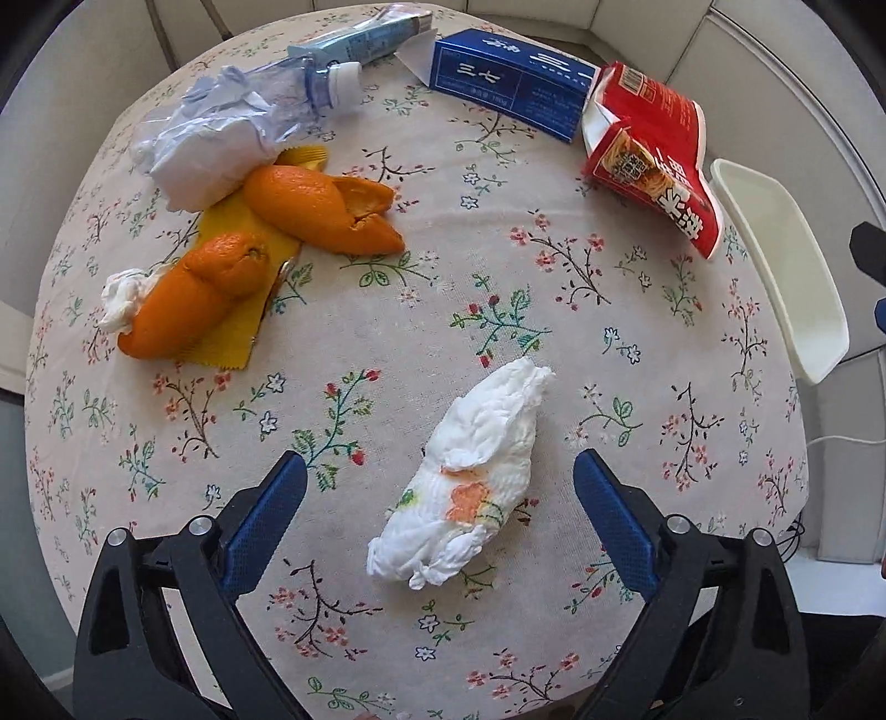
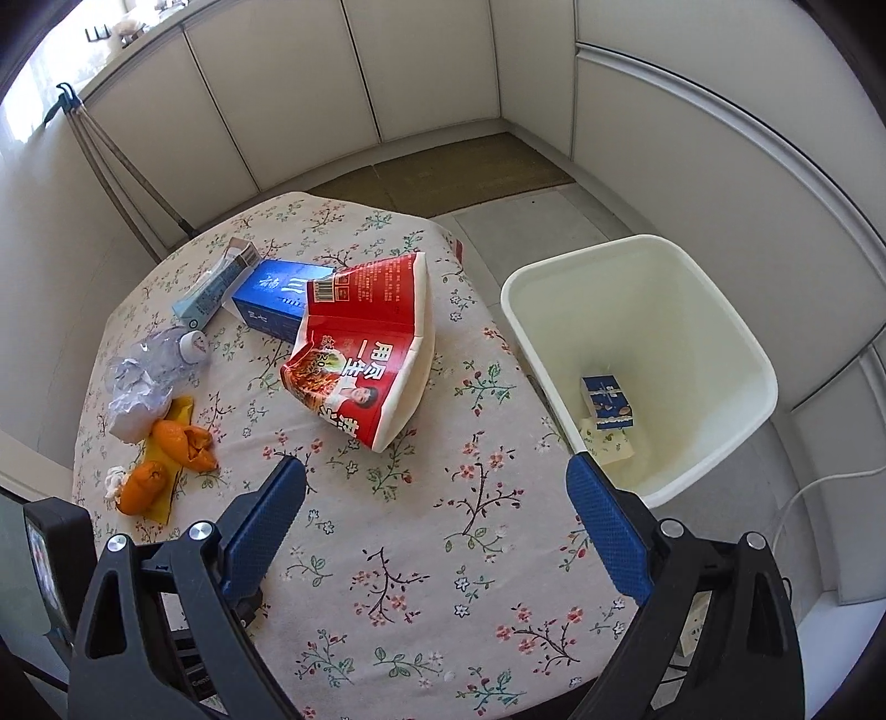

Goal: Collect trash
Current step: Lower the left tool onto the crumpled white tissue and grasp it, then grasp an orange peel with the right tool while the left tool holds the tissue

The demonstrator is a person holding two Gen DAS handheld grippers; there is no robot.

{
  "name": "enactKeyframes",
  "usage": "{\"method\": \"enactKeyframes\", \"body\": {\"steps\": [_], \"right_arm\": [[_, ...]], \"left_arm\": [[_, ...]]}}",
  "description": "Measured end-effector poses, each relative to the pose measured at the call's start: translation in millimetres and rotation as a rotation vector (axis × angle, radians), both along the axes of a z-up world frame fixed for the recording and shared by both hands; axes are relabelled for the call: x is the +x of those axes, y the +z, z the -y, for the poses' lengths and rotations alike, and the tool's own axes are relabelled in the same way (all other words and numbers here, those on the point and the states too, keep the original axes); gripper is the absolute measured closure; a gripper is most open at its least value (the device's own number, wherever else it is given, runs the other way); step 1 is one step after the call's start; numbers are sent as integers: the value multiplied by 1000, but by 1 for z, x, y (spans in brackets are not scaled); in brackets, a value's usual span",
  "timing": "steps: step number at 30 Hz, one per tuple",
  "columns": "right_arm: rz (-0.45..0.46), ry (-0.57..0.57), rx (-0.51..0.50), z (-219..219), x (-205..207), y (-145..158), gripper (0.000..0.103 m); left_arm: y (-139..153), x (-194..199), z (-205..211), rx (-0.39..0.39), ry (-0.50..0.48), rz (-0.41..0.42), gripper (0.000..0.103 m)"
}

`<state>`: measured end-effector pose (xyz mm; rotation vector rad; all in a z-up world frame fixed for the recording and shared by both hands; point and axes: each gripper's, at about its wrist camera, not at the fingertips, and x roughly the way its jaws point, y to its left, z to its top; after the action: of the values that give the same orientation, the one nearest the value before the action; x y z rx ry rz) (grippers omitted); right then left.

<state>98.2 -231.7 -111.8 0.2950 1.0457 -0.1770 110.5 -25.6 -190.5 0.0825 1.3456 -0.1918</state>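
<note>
My left gripper (image 1: pixel 440 471) is open just above the table, its blue fingers on either side of a crumpled white tissue (image 1: pixel 470 476) with an orange stain. My right gripper (image 2: pixel 434 482) is open and empty over the table's near right part. Ahead of it lies a flattened red noodle carton (image 2: pixel 368 343), also in the left wrist view (image 1: pixel 650 160). A white bin (image 2: pixel 642 354) stands on the floor to the right of the table, with a small blue box (image 2: pixel 606 401) and a scrap inside.
Orange peels (image 1: pixel 321 207) lie on a yellow wrapper (image 1: pixel 232 332) at the left. Behind them are crumpled paper (image 1: pixel 205 149), a crushed plastic bottle (image 1: pixel 310 91), a toothpaste box (image 1: pixel 360 41) and a blue box (image 1: pixel 509 83). White cabinets surround the floral-clothed table (image 1: pixel 498 277).
</note>
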Motion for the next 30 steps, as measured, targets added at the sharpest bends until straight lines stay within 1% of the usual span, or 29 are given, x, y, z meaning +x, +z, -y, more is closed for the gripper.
{"method": "enactKeyframes", "body": {"steps": [1,2,3,4,5,6,9,11,13,14,17,19,20,23,25,26,30], "right_arm": [[-1,-2,5,1,1,0,11],[-4,-3,7,1,2,-1,11],[-5,-2,8,0,2,-1,11],[-7,-1,10,-1,3,-2,11],[-10,2,13,-2,5,-3,11],[-12,4,18,-4,7,-3,11],[-20,20,32,-14,13,-5,11],[-24,34,44,-23,19,-6,11],[-35,70,61,-38,27,-9,11],[-38,88,68,-45,31,-10,11],[-44,160,112,-76,47,-15,11],[-46,210,142,-97,59,-18,11],[-42,238,140,-110,65,-20,11],[-22,327,75,-142,77,-23,11],[-29,409,39,-164,85,-30,11],[-40,470,6,-182,91,-39,11],[-39,504,-33,-198,100,-49,12]], "left_arm": [[-3,0,1,1,-8,-14,25],[-7,1,2,3,-14,-28,38],[-10,0,3,10,-19,-43,43],[-10,-1,3,22,-27,-32,46],[-8,-3,3,18,-35,-25,56],[-7,-4,2,-1,-37,-26,60],[8,-8,-9,-38,1,-5,60],[26,-10,-27,-86,56,27,60],[52,-9,-53,-150,127,84,60],[65,-9,-65,-169,161,118,60],[100,-7,-103,-201,269,224,60],[113,-8,-130,-249,343,259,60],[119,-5,-135,-269,369,264,60],[123,1,-152,-297,426,271,60],[127,0,-160,-307,437,272,60],[129,0,-164,-316,441,273,60],[137,-3,-174,-344,448,283,60]]}}
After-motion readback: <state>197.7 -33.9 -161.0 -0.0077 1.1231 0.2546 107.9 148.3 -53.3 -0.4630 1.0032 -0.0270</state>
